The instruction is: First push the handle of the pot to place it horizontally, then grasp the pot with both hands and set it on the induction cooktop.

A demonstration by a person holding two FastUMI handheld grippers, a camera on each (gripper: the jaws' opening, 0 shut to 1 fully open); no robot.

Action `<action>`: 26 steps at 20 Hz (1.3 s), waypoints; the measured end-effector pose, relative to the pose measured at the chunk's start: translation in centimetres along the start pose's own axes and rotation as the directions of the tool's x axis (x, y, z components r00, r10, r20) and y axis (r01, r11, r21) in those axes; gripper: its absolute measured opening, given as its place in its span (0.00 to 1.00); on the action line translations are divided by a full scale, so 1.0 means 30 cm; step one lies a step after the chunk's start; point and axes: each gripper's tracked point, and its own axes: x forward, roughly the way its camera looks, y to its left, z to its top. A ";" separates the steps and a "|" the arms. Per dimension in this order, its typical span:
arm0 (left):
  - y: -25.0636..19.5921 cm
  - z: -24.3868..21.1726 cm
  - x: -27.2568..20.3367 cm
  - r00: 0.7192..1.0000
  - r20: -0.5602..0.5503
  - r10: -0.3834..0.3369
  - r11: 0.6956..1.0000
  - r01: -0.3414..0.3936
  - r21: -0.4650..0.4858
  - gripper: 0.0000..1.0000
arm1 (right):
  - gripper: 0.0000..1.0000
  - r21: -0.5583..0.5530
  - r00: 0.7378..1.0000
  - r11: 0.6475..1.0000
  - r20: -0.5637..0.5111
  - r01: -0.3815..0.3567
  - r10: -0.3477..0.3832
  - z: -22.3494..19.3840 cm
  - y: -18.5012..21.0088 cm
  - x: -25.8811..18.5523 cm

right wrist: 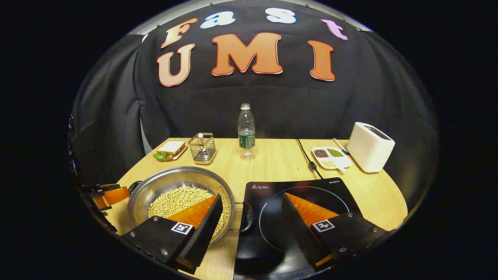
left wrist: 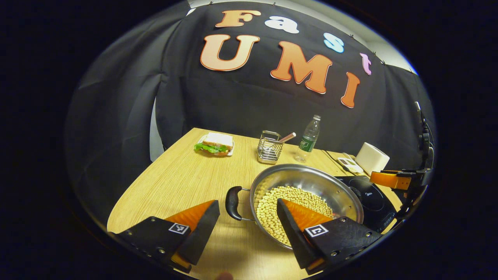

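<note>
Steel pot (left wrist: 307, 194) full of pale beans, black side handles, beside cooktop (right wrist: 299, 206); both jaws apart.

The right claw (right wrist: 249, 217) hangs above the table (right wrist: 272, 159) with its fingers (right wrist: 202, 221) spread wide apart, gripping nothing. Between them lies the pot's near black handle (right wrist: 246, 216), at the left edge of the induction cooktop (right wrist: 303, 202). The steel pot (right wrist: 181, 196), holding pale beans (right wrist: 177, 200), sits on the table just left of the cooktop. The left claw (right wrist: 107, 196) hovers at the pot's far left side, near its other handle (right wrist: 134, 186). Behind the pot stand a wire caddy (right wrist: 202, 148) and a sandwich (right wrist: 169, 150). A water bottle (right wrist: 246, 132) stands behind the cooktop, with a divided tray (right wrist: 330, 156) and white toaster (right wrist: 369, 146) to the cooktop's back right.
</note>
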 end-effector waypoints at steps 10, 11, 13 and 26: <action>0.020 -0.055 0.132 0.997 -0.075 -0.016 1.000 0.018 0.022 0.90 | 0.96 -0.036 0.987 0.999 -0.159 0.007 -0.013 -0.139 0.050 0.133; 0.015 -0.060 0.147 0.997 -0.075 -0.017 1.000 0.019 0.025 0.91 | 0.96 -0.038 0.986 0.999 -0.166 0.007 -0.013 -0.147 0.052 0.143; 0.041 -0.068 0.161 0.996 -0.089 0.013 0.999 -0.009 0.045 0.73 | 0.89 -0.037 0.984 0.999 -0.178 -0.002 -0.004 -0.159 0.062 0.159; 0.049 -0.060 0.117 0.993 -0.109 0.055 0.998 -0.053 0.016 0.38 | 0.39 0.030 0.980 0.999 -0.197 -0.018 0.023 -0.161 0.069 0.189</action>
